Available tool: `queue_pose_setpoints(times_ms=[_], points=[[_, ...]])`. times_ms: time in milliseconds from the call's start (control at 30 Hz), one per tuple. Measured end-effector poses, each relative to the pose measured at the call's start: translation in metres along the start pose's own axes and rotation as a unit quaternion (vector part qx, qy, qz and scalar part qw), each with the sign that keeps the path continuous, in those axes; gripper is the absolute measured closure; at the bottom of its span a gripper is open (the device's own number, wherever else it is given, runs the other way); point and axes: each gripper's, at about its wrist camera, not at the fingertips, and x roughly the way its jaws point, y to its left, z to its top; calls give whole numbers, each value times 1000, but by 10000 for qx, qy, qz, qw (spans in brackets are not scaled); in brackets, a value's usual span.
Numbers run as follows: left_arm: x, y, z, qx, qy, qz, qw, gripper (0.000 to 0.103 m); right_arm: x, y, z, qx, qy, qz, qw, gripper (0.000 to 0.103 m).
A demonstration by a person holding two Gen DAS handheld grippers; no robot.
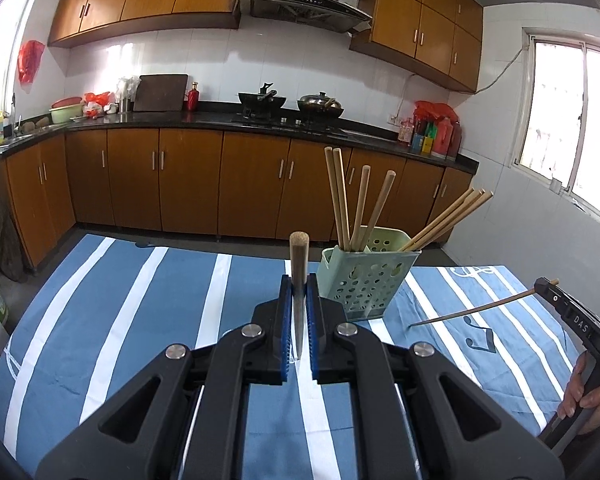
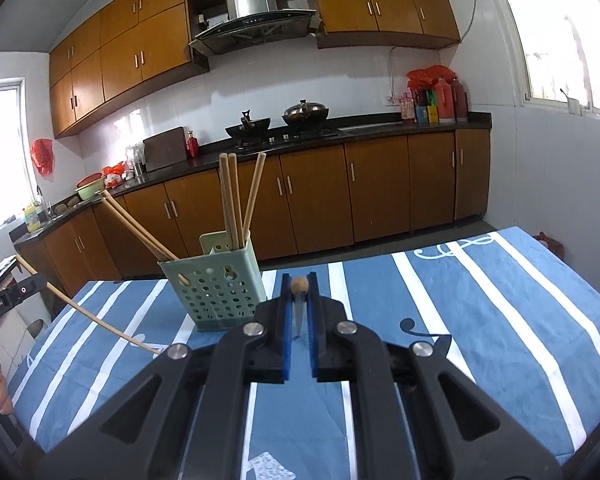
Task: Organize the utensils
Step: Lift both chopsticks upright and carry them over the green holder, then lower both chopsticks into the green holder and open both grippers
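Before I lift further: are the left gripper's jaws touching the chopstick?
Touching. In the left wrist view the left gripper has its jaws closed against both sides of the chopstick.

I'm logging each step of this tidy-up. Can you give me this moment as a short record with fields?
left gripper: shut on one chopstick
right gripper: shut on one chopstick
holder: green, perforated, upright on striped cloth
in holder: several chopsticks, leaning
loose on cloth: none visible

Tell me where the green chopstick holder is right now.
The green chopstick holder stands on the striped tablecloth, just right of the left gripper and left of the right gripper.
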Motion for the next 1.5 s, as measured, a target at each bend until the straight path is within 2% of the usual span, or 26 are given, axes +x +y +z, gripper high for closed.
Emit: queue_pose_setpoints(times_ms=[133, 267, 500, 633, 767, 867, 1000, 1333, 1400, 1500], points=[[-8, -7, 14, 38, -147, -103, 9998, 96, -9, 9, 23, -93, -191, 111, 9997, 95], [-21, -18, 38, 51, -415, -296, 9987, 96, -25, 17, 55, -119, -412, 416, 9982, 95], [-37, -50, 82, 139, -882, -617, 9941, 96, -54, 31, 111, -22, -580, 1260, 9903, 95], [-38, -65, 104, 156, -1255, -555, 9904, 96, -54, 40, 136, -69, -813, 1173, 9897, 95], [-26, -77, 118, 177, -1503, -379, 9878, 96, -31, 51, 148, -193, -637, 1061, 9921, 95], [-7, -83, 119, 265, -1478, -236, 9884, 96, -1, 60, 148, -297, -328, 958, 9944, 95], [22, -85, 112, 312, -1211, -99, 9921, 96, 29, 65, 143, -300, -25, 927, 9952, 95], [65, -79, 98, 180, -616, -87, 9979, 96, 72, 73, 135, -258, 355, 937, 9946, 95], [68, -80, 99, 168, -545, -136, 9983, 96, 76, 74, 134, -233, 433, 984, 9939, 93], [68, -80, 99, 182, -532, -176, 9983, 95, 75, 75, 132, -236, 411, 994, 9939, 78]])
